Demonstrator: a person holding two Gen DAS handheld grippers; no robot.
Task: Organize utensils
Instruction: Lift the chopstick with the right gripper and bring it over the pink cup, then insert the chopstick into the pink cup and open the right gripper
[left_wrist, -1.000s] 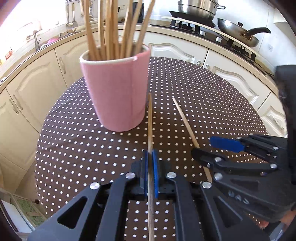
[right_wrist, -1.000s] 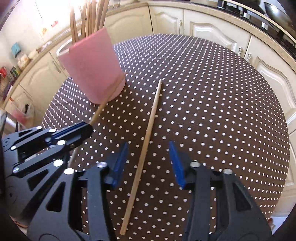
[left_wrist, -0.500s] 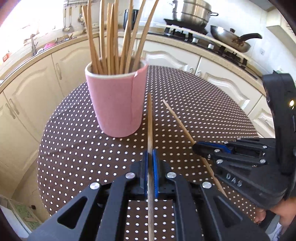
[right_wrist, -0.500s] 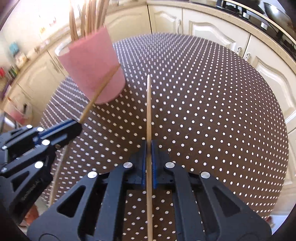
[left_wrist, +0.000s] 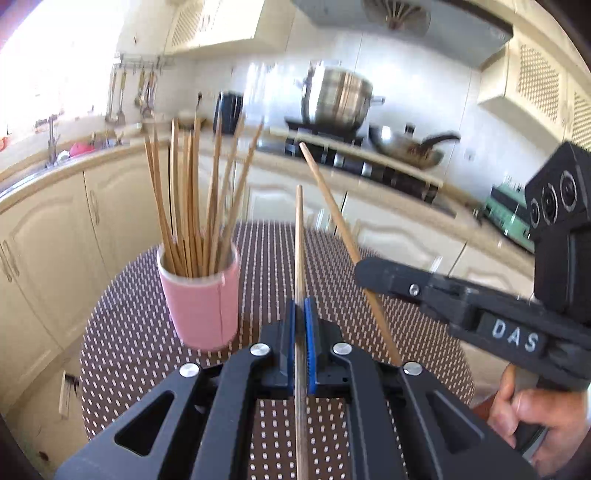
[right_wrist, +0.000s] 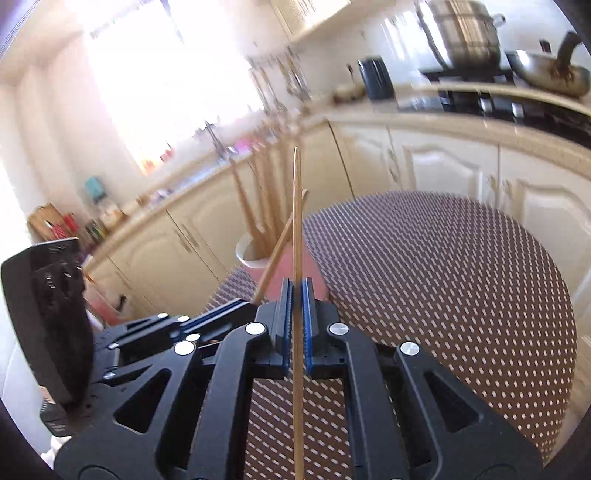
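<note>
The left hand-held gripper (left_wrist: 300, 317) was clamped on one thin wooden chopstick (left_wrist: 299, 236), and the right hand-held gripper (right_wrist: 295, 299) on a second thin wooden chopstick (right_wrist: 296, 221) — both sticks raised clear of the round desk with its brown, white-dotted cloth (left_wrist: 140, 339). The pink cylindrical cup (left_wrist: 201, 299) stood on that desk, holding a bundle of wooden chopsticks (left_wrist: 192, 192) — just left of the gripped sticks.

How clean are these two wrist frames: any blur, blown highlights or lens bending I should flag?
Left wrist view: the pot and pan on the stove smear with motion blur, the window at upper left is blown out, the left tool stays sharp. Right wrist view: the window glare washes out the wall, the tablecloth dots streak, the counter bows from the fisheye.
</note>
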